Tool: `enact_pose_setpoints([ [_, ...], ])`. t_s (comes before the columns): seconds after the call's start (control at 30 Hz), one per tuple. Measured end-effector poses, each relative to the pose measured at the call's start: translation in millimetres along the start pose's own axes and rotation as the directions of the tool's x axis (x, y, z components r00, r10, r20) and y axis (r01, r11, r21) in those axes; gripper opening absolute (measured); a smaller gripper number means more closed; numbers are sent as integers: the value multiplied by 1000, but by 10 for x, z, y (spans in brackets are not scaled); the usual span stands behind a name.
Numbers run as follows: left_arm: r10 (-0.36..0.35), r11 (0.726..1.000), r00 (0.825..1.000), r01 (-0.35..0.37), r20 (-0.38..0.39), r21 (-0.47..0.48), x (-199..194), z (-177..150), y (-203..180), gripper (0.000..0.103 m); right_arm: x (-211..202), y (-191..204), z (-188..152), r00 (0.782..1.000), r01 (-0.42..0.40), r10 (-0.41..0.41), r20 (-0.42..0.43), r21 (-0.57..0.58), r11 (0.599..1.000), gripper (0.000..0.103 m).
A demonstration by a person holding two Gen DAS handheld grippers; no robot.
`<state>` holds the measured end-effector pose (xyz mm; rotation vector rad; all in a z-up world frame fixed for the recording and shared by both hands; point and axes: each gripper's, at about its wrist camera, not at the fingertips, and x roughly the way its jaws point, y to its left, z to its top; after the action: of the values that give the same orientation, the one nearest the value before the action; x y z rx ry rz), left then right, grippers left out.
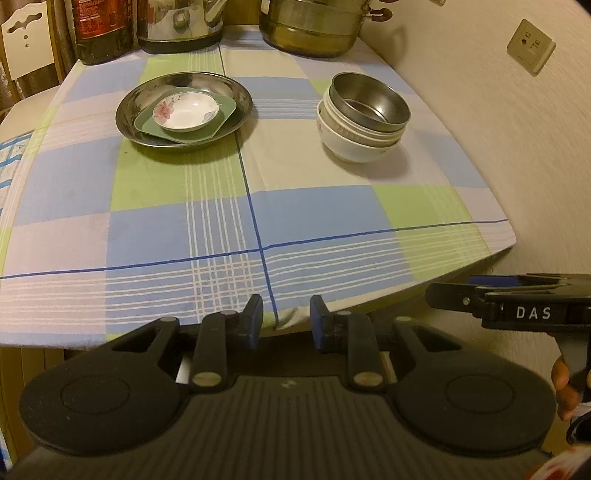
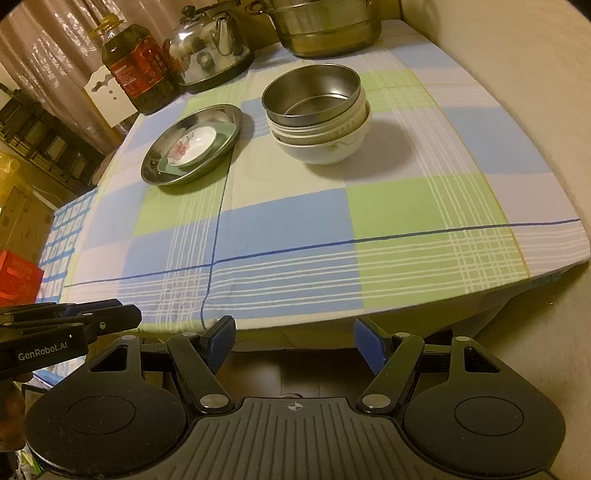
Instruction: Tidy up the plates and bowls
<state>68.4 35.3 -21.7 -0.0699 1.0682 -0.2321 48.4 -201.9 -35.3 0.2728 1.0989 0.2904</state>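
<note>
Both grippers hang off the near edge of the table, short of the dishes. The left gripper (image 1: 286, 319) has its blue-padded fingers a narrow gap apart with nothing between them, so it is released. The right gripper (image 2: 293, 341) stands wider, jaws spread and empty. Each shows only as a dark side-on shape at the edge of the other's view, so the jaws cannot be read from there.

On the checked tablecloth (image 1: 221, 221), at the far left, lies a steel plate (image 1: 236, 92). A green square dish (image 1: 223, 118) rests in it, and a small flowered bowl (image 1: 184, 112) sits on the green dish. Most of the green dish is covered by the bowl; only its corners and edges show.

At the far right, well apart from the plate, is a nested stack: a steel bowl (image 2: 312, 94) on top, tilted toward the near side, in a pale ceramic bowl (image 2: 332, 147). Rims between them suggest further bowls, but how many cannot be told.

Along the far edge stand an oil bottle (image 2: 138, 70), a kettle (image 2: 208, 51) and a large steel pot (image 2: 328, 29); in the left wrist view all three are cut off at the top. A wall socket (image 1: 531, 46) sits on the right wall. The person's hand (image 1: 563, 384) is only partly visible at the frame edge.
</note>
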Motion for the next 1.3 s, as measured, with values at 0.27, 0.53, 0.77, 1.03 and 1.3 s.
enact_pose_setpoints([
  [0.27, -47, 998, 999, 46, 11, 38, 53, 148, 132, 24, 54, 77, 58, 1000, 26, -27, 12, 40, 999, 71],
  [0.53, -110, 986, 993, 102, 50, 134, 162, 520, 336, 24, 98, 204, 202, 991, 94, -104, 87, 109, 990, 71],
  [0.77, -163, 965, 983, 141, 84, 222, 293, 898, 448, 23, 155, 334, 412, 968, 155, -183, 169, 166, 974, 71],
  [1.03, -222, 952, 965, 184, 137, 246, 520, 1329, 298, 20, 162, 209, 741, 922, 203, -253, 292, 193, 960, 64],
  [1.3, -205, 968, 967, 178, 149, 178, 838, 1608, -34, 16, 307, -296, 1206, 916, 144, -186, 355, 141, 979, 38],
])
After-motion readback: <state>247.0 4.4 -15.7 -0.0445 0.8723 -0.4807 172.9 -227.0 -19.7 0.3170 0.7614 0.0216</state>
